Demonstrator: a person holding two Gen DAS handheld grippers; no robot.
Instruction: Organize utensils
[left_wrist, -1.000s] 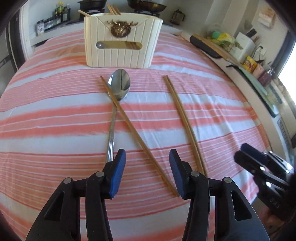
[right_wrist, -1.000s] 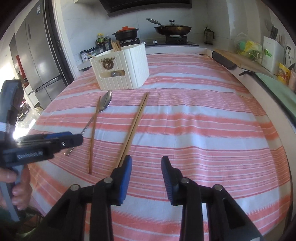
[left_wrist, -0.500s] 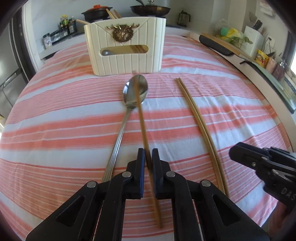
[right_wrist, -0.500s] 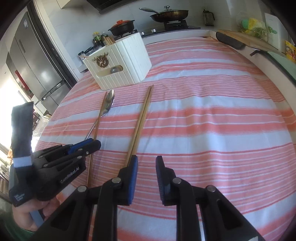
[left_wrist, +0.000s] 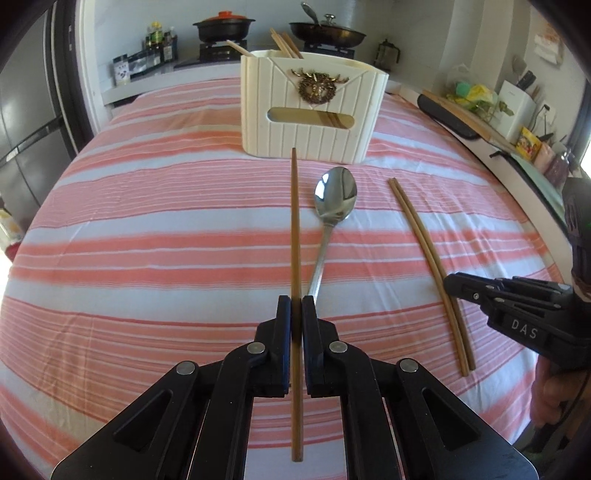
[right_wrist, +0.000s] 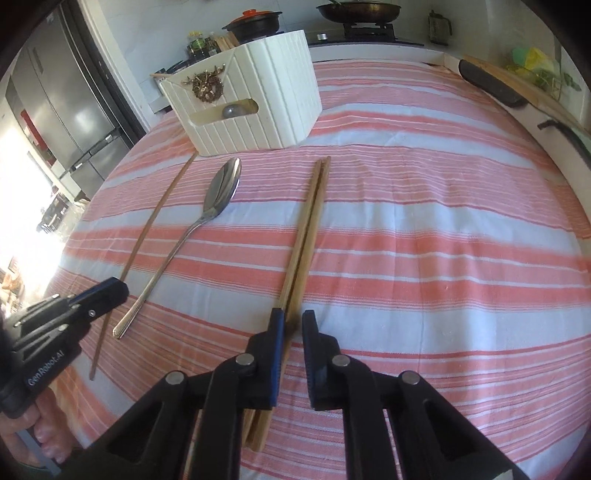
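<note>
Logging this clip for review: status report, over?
Left tongs shut on single chopstick. Right tongs just closing on chopstick pair between them. Spoon alongside; holder unobstructed.

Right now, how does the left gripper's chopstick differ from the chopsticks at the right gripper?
The single chopstick is one stick, clamped in the left gripper's jaws; the chopstick pair is two side by side, between the right gripper's jaws. The single chopstick is left of the spoon, the chopstick pair right of it. Both are wooden, pointing toward the white holder.
</note>
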